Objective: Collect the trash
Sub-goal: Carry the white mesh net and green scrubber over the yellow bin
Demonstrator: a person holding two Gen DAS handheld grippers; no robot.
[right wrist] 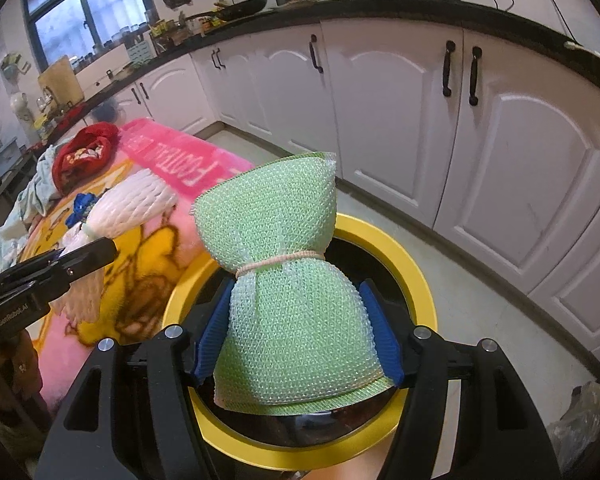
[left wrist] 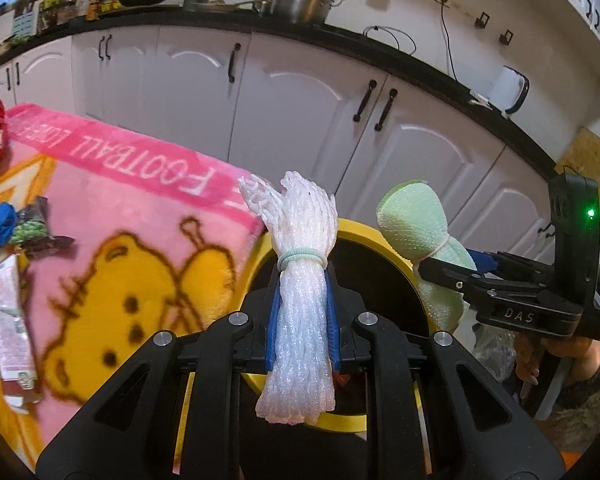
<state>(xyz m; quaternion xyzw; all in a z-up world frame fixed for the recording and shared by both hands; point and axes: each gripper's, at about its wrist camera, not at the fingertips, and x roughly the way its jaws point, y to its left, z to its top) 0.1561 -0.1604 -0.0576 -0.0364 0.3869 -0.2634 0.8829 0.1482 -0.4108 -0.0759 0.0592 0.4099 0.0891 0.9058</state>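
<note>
White cabinets (right wrist: 380, 128) w/ black handles under a dark countertop (left wrist: 420, 60). Pale floor (right wrist: 480, 300). Daylit window (right wrist: 80, 12) at left

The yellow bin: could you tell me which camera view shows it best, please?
The right wrist view: the bin's yellow rim shows nearly whole around the green sponge. The left wrist view shows only rim arcs behind the foam net.

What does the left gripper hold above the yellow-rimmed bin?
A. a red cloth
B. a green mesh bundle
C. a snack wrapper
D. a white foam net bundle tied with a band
D: the left gripper is closed on the white foam net bundle, over the bin.
</note>
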